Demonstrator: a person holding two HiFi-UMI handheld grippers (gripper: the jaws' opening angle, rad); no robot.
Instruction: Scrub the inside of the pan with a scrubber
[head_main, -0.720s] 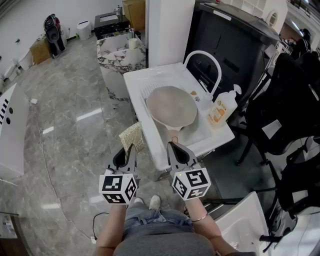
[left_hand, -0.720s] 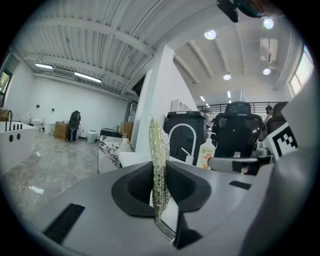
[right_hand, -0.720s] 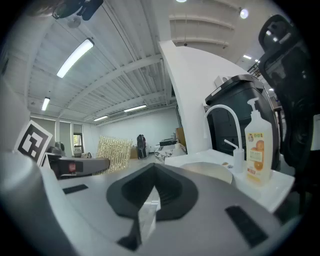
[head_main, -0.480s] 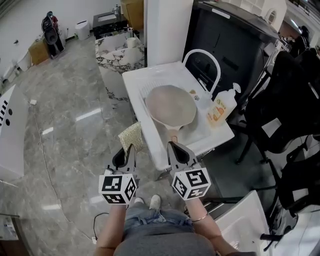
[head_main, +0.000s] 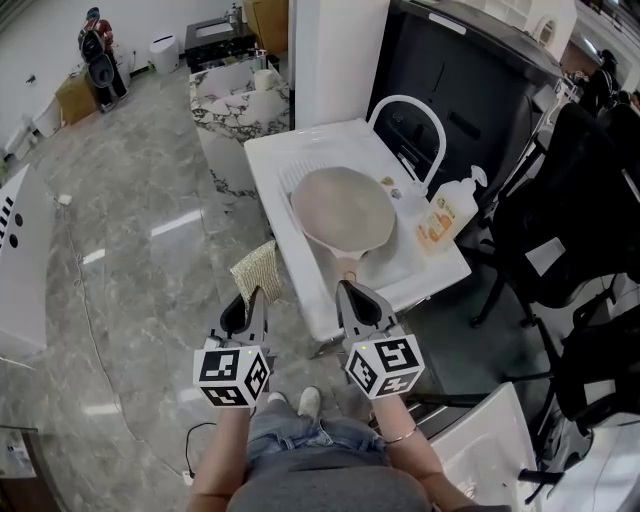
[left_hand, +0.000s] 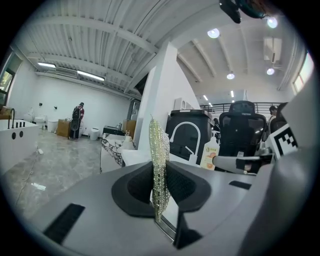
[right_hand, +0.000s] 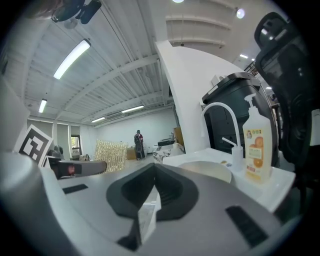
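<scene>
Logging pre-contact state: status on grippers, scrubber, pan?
Left gripper shut on scrubber, short of sink. Right gripper shut, empty. Pan lies in sink, handle toward person. Only sink rim between scrubber and pan.

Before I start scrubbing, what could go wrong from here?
1. The left gripper pinches the scrubber only by its lower edge, so it may fold or slip out under pressure.
2. The pan lies loose in the sink and the right gripper is shut on nothing, so the pan may slide.
3. The bottle stands close beside the pan and could be knocked over.
</scene>
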